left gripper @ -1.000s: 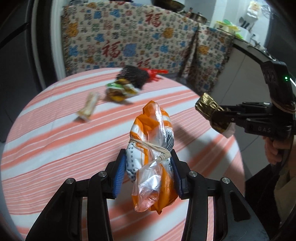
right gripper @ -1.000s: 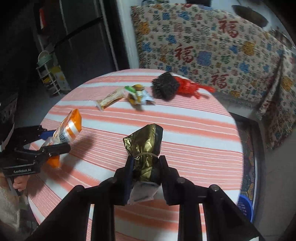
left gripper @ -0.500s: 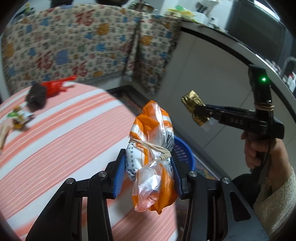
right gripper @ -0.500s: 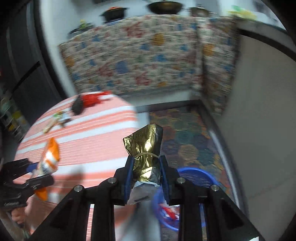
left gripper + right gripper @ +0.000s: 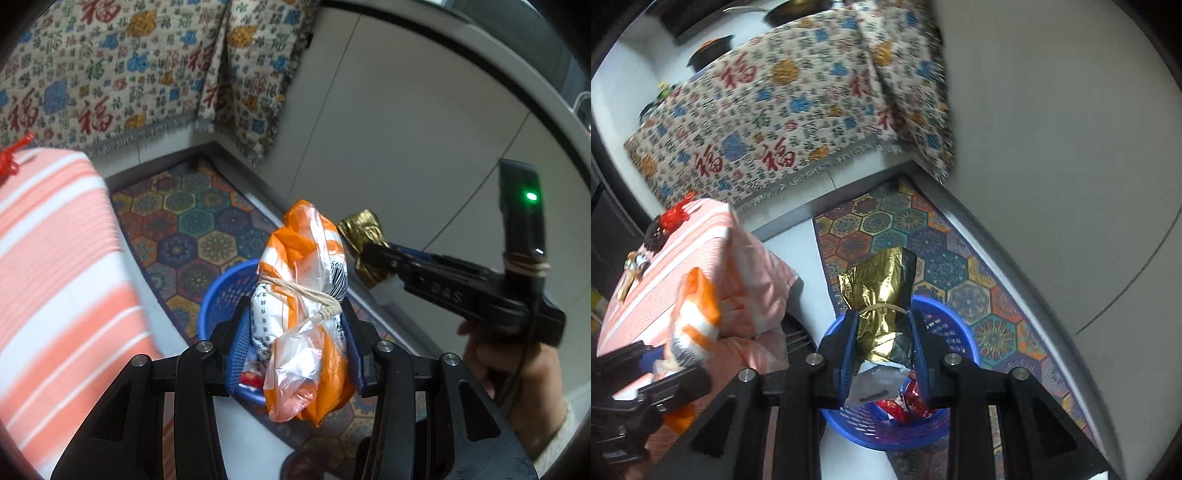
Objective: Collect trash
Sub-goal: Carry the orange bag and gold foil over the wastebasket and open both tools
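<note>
Through my left wrist view, my left tongs are clamped on the orange-and-white snack bag, which is tied with a rubber band. A second ago the striped worktop filled this view; now it has slid off to the left and the blue basket on the patterned floor mat sits just behind the bag. So I judge the carry nearly over, with only the drop left. My right tongs show here from the side, pinching the gold foil wrapper.

Through my right wrist view, my right tongs grip the gold foil wrapper directly above the blue basket. Only this view shows red wrappers already inside, and more litter left on the worktop.
</note>
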